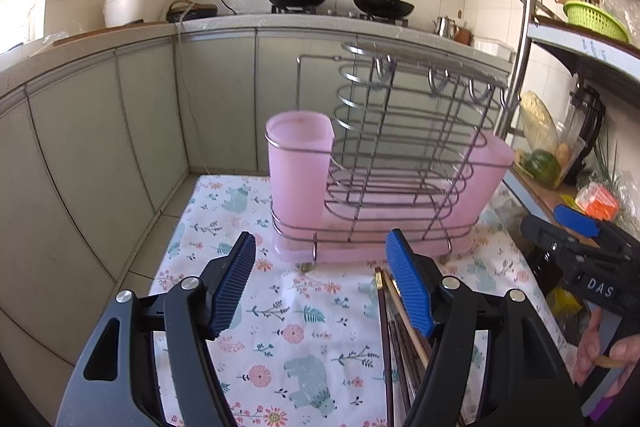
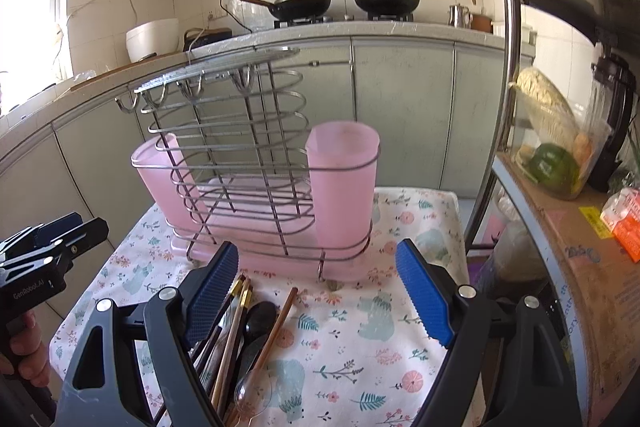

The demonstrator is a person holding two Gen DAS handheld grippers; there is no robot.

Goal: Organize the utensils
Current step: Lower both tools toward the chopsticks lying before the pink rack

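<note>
A wire utensil rack with two pink plastic cups stands on a floral cloth; it also shows in the right wrist view. Both cups look empty. Several chopsticks lie on the cloth in front of the rack, beside my left gripper's right finger. In the right wrist view the chopsticks, a black spoon and a clear spoon lie by my right gripper's left finger. My left gripper is open and empty. My right gripper is open and empty.
The floral cloth covers a small table. A shelf unit with a vegetable bag, a box and a steel post stands at the right. Kitchen cabinets lie left and behind. The right gripper shows in the left wrist view.
</note>
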